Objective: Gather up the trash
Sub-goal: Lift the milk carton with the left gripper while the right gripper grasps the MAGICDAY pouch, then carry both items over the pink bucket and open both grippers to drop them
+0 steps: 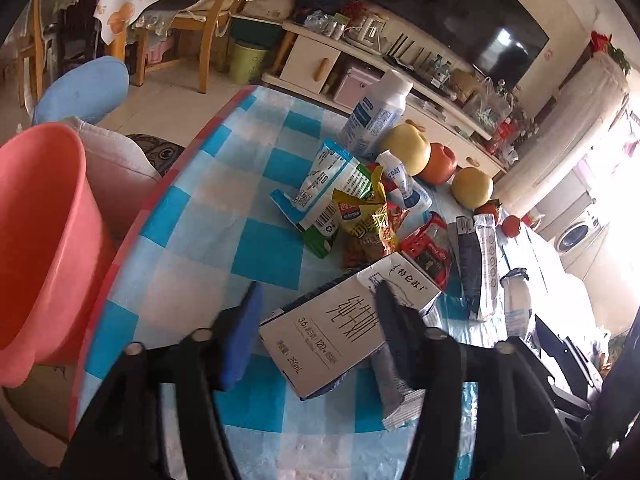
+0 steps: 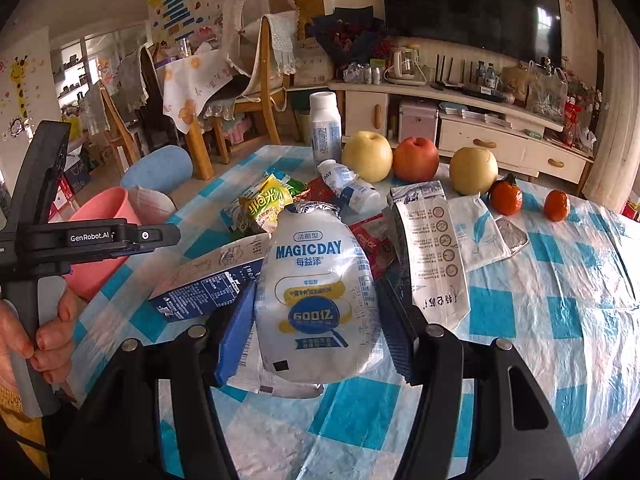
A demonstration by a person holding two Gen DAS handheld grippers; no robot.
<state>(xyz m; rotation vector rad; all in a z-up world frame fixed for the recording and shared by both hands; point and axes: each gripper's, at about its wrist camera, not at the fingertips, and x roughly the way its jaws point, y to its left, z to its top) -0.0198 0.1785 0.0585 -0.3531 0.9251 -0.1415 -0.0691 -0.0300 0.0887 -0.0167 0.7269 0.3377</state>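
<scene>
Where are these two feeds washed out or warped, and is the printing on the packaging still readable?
Left wrist view: daylight blows out the right edge; fisheye bends the blue-checked tablecloth; print on the white milk carton under the left tongs stays sharp. Right wrist view: even light, glare only on the dark TV screen; the white MAGICDAY pouch in the right tongs reads clearly.

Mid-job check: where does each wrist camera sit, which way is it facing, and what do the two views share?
Left wrist: on the left gripper, looking down over the table edge at the milk carton between its open fingers; pink bucket left.
Right wrist: on the right gripper, facing the TV, clamped on the MAGICDAY bottle; a hand holding the left gripper shows.
Shared: carton, bucket, red apple, TV.
</scene>
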